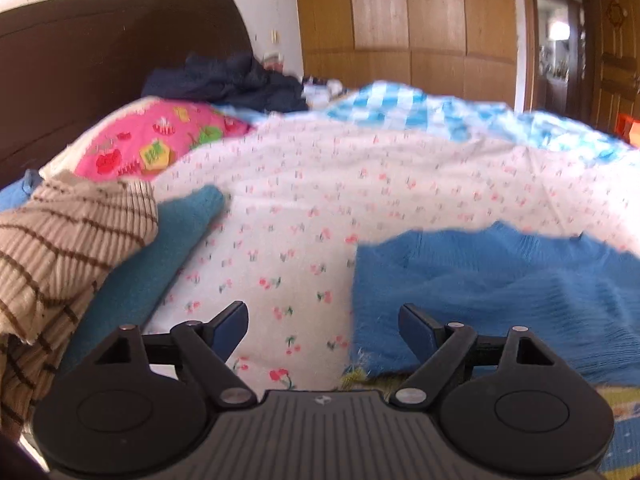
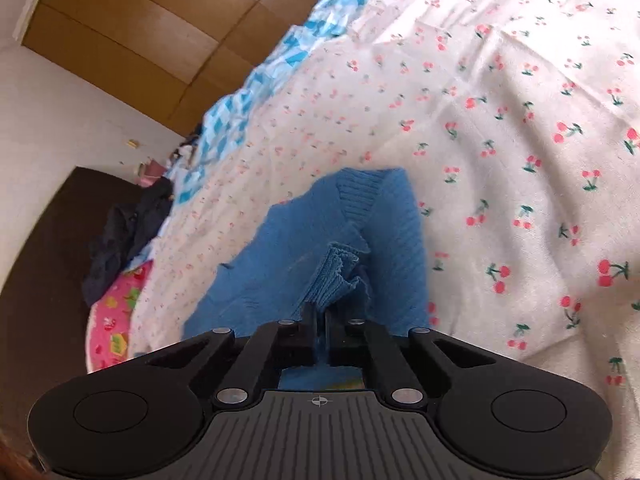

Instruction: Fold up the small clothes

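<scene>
Sweater (image 1: 500,292) on bedspread (image 1: 320,200); striped garment (image 1: 60,248) left; pillow (image 1: 148,144), headboard (image 1: 100,60) behind.

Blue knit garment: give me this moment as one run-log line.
right gripper: shut on blue knit garment | left gripper: open, empty | surface: cherry-print bedspread

Ribbed blue knit sweater (image 2: 384,232), soft printed cotton sheet (image 2: 520,120), glossy wooden wardrobe (image 1: 420,12)

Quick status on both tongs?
Left tongs: open, nothing between them.
Right tongs: shut on the blue knit.
</scene>
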The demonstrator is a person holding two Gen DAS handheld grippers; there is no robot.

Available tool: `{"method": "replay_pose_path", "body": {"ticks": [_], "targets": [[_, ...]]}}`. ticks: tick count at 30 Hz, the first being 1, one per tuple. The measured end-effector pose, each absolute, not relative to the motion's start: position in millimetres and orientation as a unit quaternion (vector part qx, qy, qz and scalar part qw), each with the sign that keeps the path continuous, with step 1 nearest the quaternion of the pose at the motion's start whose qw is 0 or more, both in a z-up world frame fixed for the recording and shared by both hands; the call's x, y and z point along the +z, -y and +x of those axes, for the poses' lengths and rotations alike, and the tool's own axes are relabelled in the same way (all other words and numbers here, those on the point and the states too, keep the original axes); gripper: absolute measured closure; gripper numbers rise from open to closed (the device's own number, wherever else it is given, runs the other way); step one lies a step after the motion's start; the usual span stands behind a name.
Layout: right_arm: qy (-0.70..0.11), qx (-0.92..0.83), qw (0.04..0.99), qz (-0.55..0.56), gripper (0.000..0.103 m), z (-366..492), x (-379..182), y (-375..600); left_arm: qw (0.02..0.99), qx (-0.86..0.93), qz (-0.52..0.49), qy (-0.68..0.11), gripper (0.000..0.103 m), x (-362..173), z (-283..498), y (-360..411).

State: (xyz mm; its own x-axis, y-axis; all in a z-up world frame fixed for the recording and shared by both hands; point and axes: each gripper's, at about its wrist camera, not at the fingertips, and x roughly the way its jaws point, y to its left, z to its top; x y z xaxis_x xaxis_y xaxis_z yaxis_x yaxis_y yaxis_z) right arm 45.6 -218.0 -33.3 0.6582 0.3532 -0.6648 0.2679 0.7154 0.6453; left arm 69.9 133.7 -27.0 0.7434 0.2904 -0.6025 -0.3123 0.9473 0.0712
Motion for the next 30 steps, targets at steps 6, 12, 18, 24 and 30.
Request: {"method": "replay_pose_path", "body": {"ticks": [6, 12, 18, 24, 30], "targets": [[-0.381, 0.021, 0.851, 0.36, 0.1, 27, -19, 221, 0.929, 0.155, -0.043, -0.333, 0.016, -31, 69, -141], [-0.429, 0.019, 0.845, 0.319, 0.095, 36, -29, 211, 0.918, 0.149, -0.039, -0.367, 0.016, -39, 78, -140], [-0.405, -0.008, 0.876, 0.263, 0.093, 27, 2, 209, 0.919, 0.147, -0.054, -0.361, 0.016, -34, 75, -145], [-0.378, -0.013, 0.903, 0.205, 0.093, 38, 25, 189, 0.923, 0.145, -0.068, -0.349, 0.016, -29, 72, -150], [-0.382, 0.08, 0.909, 0.149, 0.093, 75, 41, 136, 0.916, 0.147, -0.074, -0.365, 0.016, -32, 75, -155]]}}
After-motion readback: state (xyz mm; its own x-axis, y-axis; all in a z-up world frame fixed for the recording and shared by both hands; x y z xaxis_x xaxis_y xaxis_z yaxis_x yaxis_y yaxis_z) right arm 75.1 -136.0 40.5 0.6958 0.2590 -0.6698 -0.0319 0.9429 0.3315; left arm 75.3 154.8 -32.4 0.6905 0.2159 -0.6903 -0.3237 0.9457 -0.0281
